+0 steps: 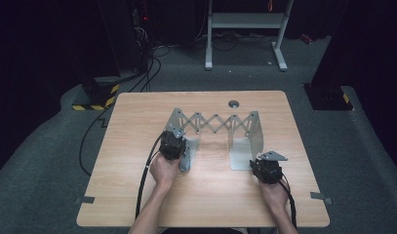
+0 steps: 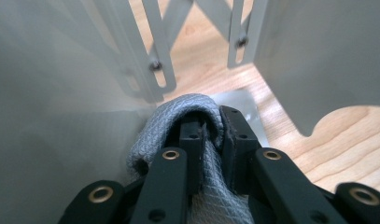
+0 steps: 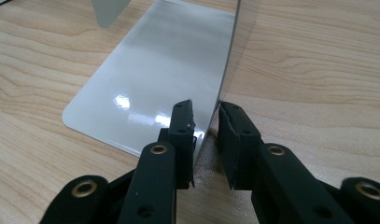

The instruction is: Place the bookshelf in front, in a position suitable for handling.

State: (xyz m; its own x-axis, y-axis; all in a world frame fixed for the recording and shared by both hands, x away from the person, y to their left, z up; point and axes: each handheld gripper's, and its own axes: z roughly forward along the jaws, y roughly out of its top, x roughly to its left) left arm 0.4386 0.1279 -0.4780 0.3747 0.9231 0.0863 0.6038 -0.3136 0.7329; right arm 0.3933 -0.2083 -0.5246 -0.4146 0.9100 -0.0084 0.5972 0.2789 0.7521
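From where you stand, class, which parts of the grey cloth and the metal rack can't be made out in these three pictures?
- Grey cloth: in the left gripper view its lower part is cut off by the bottom edge and covered by the left tongs.
- Metal rack: in the high view the left tongs hide part of its left panel.
- Rack's right panel: seen edge-on in the right gripper view, between the right tongs; whether they press it is unclear.
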